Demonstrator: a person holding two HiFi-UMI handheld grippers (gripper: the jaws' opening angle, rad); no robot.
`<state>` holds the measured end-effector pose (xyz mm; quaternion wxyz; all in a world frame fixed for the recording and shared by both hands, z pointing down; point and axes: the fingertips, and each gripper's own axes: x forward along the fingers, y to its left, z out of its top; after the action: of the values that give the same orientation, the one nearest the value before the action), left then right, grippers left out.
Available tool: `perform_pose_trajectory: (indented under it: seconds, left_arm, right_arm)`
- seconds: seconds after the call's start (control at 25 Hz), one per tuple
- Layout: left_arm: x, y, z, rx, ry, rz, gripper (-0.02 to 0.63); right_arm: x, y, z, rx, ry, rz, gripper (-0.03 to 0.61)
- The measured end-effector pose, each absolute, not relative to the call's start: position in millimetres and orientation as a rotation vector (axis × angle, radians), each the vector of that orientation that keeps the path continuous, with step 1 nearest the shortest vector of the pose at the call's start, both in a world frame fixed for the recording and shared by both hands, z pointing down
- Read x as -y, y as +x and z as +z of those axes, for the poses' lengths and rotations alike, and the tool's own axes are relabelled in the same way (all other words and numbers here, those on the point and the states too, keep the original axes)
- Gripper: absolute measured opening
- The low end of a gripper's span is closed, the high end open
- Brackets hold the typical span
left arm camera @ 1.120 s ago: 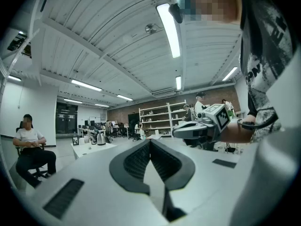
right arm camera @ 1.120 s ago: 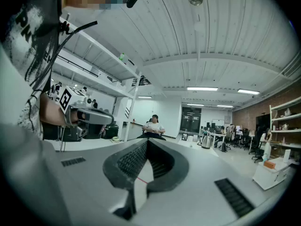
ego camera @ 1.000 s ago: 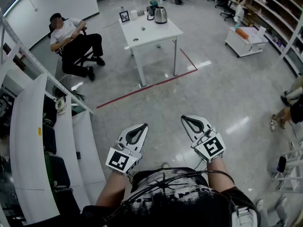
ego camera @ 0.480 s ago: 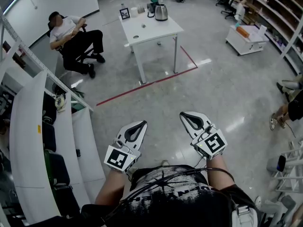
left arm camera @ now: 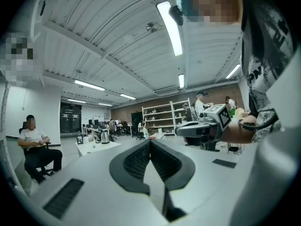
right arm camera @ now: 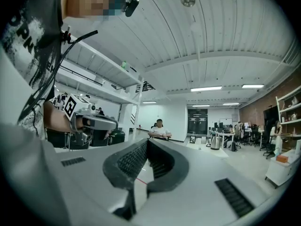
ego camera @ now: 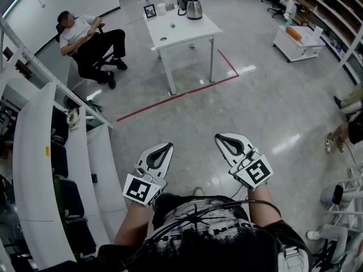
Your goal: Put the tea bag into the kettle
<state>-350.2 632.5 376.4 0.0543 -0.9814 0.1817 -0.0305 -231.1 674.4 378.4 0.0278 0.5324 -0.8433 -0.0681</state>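
Steel kettle [ego camera: 194, 8] at top centre of the head view, standing at the far edge of a white table [ego camera: 187, 32]. Task not begun, by my reading: nothing is carried and no tea bag is in either grip. Tea bag not located. A small dark item [ego camera: 163, 38] lies on the table top, lower in the frame than the kettle, too small to say whether it has anything to do with the bag.

Left gripper [ego camera: 166, 147], lower centre of frame: jaws pressed together, nothing between them; the left gripper view shows the pads meeting along one seam. Right gripper [ego camera: 222, 139], just to its right: jaws likewise closed, empty. Both point up-frame toward the table.

Kettle lies well apart from both grippers, with a wide stretch of glossy grey floor and a red floor line [ego camera: 181, 95] between. In the left gripper view it shows small, left of the closed jaw tips; in the right gripper view, right of them.

All steps left: reach the table, find and take up the bag, put it in the kettle.
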Motion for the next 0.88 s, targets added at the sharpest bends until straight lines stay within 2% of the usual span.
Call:
perform_pose_trajectory:
  seconds: [0.44,0.88]
  left_arm:
    - [-622,-351,389,-0.548,-2.996,-0.119,0.011]
    - [-577,-318,392,-0.464,-3.024,-0.081,0.011]
  right_arm:
    - [-666,-231,385,2.61,1.662,-0.21,0.009]
    - [-626,-206,381,2.54,1.712,-0.231,0.009]
